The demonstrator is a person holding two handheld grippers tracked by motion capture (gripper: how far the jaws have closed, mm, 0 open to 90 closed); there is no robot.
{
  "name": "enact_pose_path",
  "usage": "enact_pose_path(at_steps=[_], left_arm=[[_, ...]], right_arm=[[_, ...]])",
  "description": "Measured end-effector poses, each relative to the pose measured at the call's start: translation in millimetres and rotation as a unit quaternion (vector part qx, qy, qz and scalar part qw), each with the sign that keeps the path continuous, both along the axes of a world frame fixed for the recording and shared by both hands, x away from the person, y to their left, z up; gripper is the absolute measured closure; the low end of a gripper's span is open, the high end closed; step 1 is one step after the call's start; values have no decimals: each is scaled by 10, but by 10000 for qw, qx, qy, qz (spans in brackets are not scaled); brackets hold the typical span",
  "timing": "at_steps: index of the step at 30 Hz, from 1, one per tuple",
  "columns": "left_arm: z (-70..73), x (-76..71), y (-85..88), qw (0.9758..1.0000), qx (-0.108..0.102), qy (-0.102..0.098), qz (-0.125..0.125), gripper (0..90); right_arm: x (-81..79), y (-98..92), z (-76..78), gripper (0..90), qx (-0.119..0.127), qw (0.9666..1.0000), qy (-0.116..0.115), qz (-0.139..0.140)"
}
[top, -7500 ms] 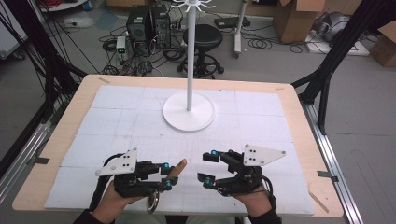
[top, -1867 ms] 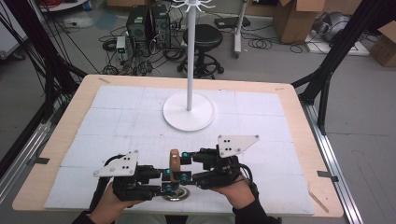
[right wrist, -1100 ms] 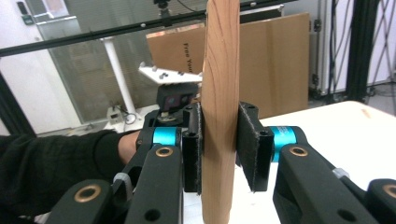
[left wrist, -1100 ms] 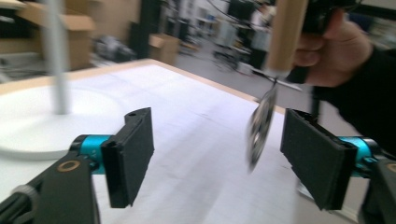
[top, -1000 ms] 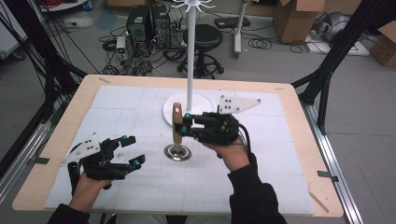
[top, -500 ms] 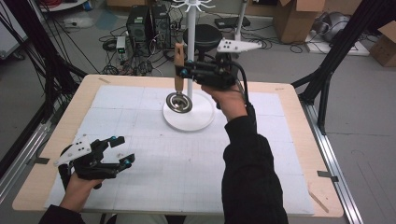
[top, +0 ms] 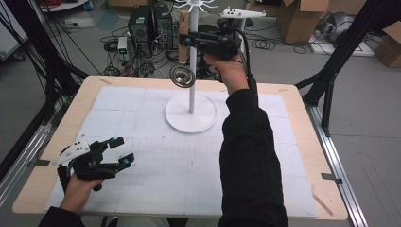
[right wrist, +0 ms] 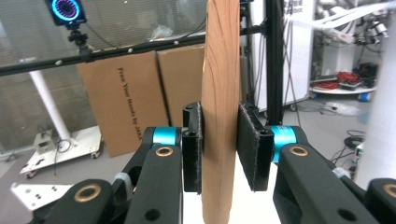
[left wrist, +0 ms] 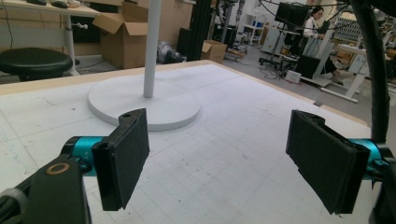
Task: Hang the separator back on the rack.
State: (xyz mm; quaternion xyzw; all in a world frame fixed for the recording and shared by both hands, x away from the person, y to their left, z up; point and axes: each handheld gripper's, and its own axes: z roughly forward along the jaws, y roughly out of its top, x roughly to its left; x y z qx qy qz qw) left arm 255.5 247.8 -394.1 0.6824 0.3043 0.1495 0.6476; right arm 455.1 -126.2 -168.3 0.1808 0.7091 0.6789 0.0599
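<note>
The right hand-held gripper (top: 185, 39) pinches the wooden handle (right wrist: 220, 107) of one metal ladle (top: 182, 75), holding it upright and high beside the white stand (top: 191, 112), likely to hang it on a hook at the top; the left hand-held gripper (top: 121, 150) rests spread wide and holds nothing, low over the tabletop (top: 302, 123), out of the way; one ladle, one stand, two grippers.

The stand's top (top: 194, 4) is cut off by the high view's upper edge. In the right gripper view, the wooden handle (right wrist: 220, 107) runs past both top and bottom edges, its metal bowl out of frame. The person's sleeve (top: 250, 161) hides part of the bench (top: 302, 123).
</note>
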Motion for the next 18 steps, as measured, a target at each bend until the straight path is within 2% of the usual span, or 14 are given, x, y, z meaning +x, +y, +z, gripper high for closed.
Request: enact_pose_path(at_steps=[5, 10, 12, 13, 18], left_arm=[[1, 0, 2, 10000, -32, 13, 4, 218], [3, -7, 21, 10000, -32, 8, 30, 218], [3, -8, 26, 10000, -56, 8, 32, 218], [1, -8, 32, 10000, -47, 19, 48, 217], [-6, -7, 45, 10000, -38, 31, 76, 218]], right_arm=[[78, 10, 14, 723, 11, 9999, 46, -91], [183, -35, -35, 723, 104, 9988, 222, -434], [191, -32, -47, 723, 102, 9985, 237, -483], [199, -18, -67, 722, 1, 9985, 266, -485], [169, -22, -97, 707, 61, 9984, 202, -531]])
